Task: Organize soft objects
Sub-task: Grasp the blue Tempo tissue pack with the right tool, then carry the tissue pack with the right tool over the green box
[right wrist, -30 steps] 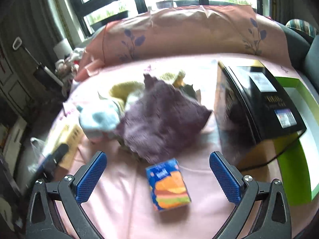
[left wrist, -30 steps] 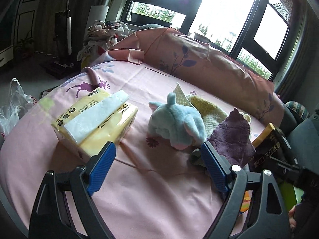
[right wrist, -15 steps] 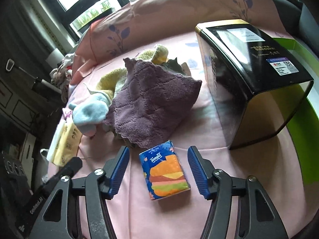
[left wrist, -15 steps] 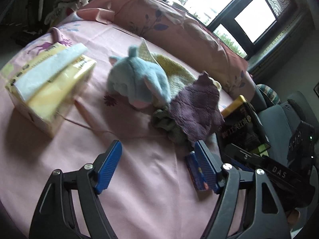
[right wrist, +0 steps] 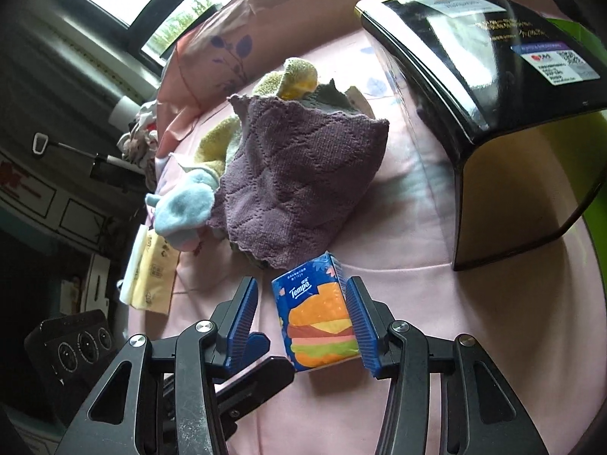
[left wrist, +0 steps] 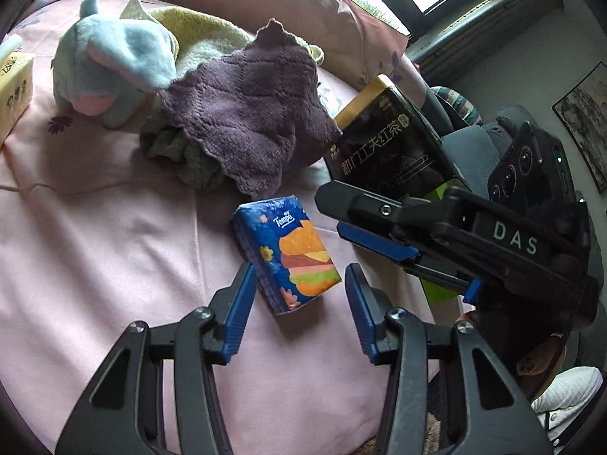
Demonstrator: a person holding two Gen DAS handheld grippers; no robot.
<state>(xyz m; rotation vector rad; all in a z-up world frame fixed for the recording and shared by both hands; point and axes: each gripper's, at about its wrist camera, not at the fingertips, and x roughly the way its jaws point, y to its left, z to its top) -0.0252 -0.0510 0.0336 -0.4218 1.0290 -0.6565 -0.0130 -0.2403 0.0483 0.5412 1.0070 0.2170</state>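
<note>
Both grippers converge on the same small blue tissue pack [left wrist: 289, 252] with the burger print, lying flat on the pink table [left wrist: 95, 250]. Left gripper [left wrist: 299, 311]: jaws closing, near end of the pack between the blue pads; left pad looks at or just beside the pack edge, right pad clearly apart from it, so no pinch. Right gripper [right wrist: 303, 322]: jaws closing too, pack [right wrist: 318, 314] sits between the fingers, right pad against its side, left pad with a gap of table showing, so not clamped either. In the left wrist view the right gripper comes in from the right, its blue fingers [left wrist: 375, 244] just beside the pack. Just beyond the pack from both grippers: purple knitted cloth [left wrist: 246, 113] draped over a grey-green cloth [left wrist: 178, 151], its lower edge near the pack's far end. Further out, ahead-left of the left gripper: light blue plush toy [left wrist: 114, 60] against a yellow towel [left wrist: 205, 34]. Yellow tissue box [right wrist: 151, 273] far left of the right gripper. Black tea box [right wrist: 485, 87] ahead-right of the right gripper, open side toward the camera, near the pack but apart.
</note>
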